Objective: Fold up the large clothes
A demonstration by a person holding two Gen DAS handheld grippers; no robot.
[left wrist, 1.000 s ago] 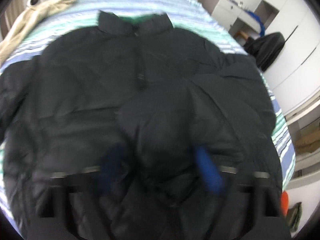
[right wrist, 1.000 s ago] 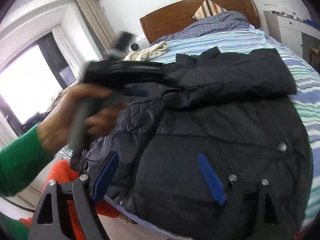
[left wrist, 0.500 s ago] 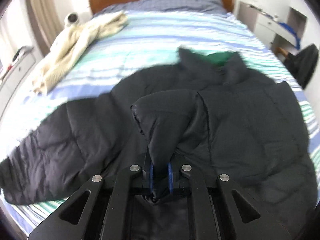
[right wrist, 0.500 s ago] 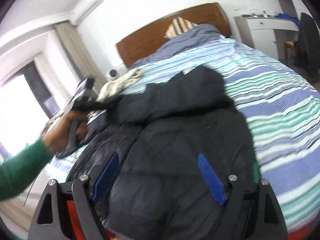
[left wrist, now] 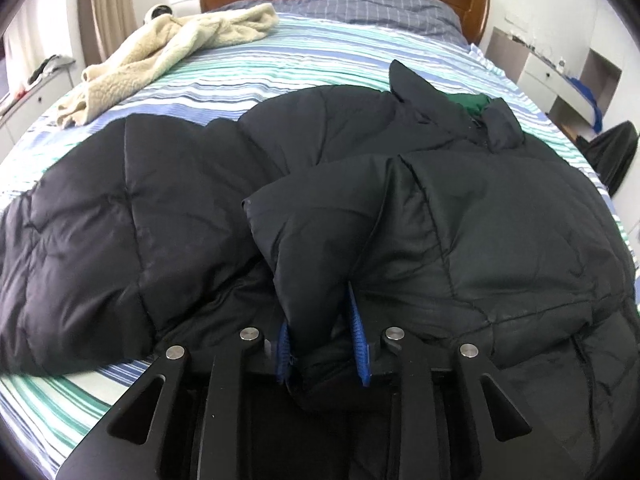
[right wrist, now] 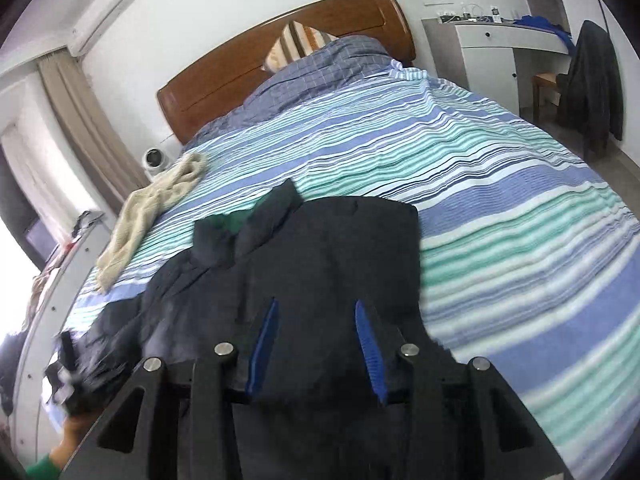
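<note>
Left wrist view: my left gripper (left wrist: 322, 344) pinches the jacket (left wrist: 480, 220) sleeve end (left wrist: 312, 236), body lying ahead and right on the bed (left wrist: 280, 64); my right gripper (right wrist: 316, 344) hovers parted, holding nothing.

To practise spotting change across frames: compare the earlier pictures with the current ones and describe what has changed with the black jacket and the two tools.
The left tool, open above the black jacket a second ago, has shut on its sleeve cuff, with the sleeve now lying across the jacket's front. The right tool has narrowed around dark fabric; whether it grips is unclear. The cream garment and the striped bed cover stayed put.
</note>
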